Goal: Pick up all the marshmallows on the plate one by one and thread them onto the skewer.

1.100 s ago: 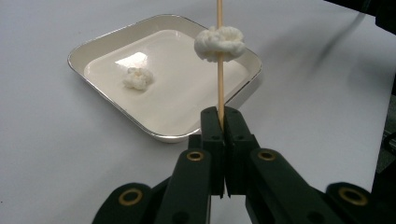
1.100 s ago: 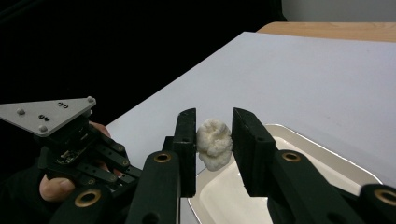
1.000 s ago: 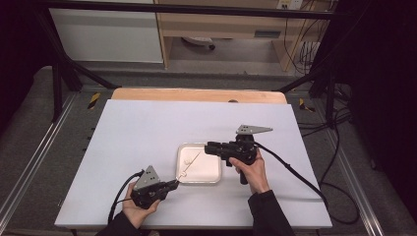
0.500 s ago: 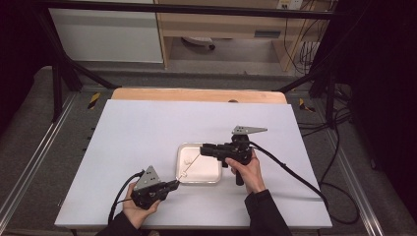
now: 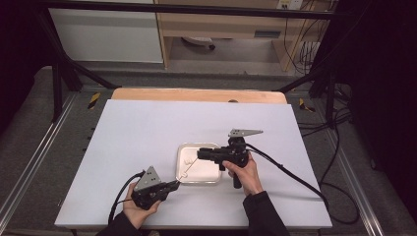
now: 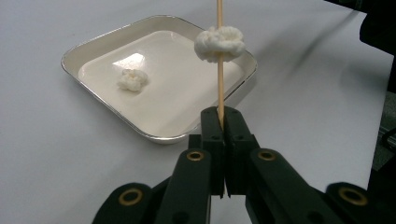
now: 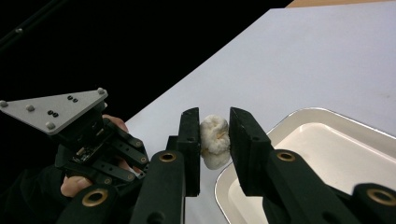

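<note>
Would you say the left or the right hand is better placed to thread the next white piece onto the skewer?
Right: its tool already grips a white piece, while the left tool clamps the skewer.

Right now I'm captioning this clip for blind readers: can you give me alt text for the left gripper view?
The left gripper is shut on a thin wooden skewer that stands upright, with one white puffy piece threaded on it. Behind it a shallow white tray on the pale table holds another white piece.
</note>
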`<state>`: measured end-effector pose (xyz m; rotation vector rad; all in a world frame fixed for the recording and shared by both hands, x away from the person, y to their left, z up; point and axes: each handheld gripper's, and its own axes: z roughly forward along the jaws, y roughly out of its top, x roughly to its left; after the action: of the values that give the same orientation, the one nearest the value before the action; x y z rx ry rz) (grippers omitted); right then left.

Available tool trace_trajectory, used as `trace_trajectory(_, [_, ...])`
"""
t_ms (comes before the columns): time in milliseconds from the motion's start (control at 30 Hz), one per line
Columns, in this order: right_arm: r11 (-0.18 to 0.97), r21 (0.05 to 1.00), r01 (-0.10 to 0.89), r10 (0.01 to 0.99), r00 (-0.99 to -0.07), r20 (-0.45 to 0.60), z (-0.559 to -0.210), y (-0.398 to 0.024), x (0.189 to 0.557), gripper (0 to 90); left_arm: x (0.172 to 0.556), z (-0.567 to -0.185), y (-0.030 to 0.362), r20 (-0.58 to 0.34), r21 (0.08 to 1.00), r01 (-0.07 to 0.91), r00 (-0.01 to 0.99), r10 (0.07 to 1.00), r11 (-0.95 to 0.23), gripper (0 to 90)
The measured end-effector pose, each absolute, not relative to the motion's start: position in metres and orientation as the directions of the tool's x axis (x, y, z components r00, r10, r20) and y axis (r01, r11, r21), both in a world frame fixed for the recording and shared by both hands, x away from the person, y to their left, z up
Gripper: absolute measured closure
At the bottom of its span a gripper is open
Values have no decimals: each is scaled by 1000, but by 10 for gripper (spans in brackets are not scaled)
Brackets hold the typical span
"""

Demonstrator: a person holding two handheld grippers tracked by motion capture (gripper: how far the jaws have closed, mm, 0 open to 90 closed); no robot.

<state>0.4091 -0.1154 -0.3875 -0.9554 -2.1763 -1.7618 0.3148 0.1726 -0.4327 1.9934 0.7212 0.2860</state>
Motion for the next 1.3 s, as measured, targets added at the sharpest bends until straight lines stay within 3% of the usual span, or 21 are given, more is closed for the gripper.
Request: trace_trajectory(1300, [150,779,609,348,-770,535,-416,-96,395,755,319,-438,162,-97,843,386,794,600,-374,886])
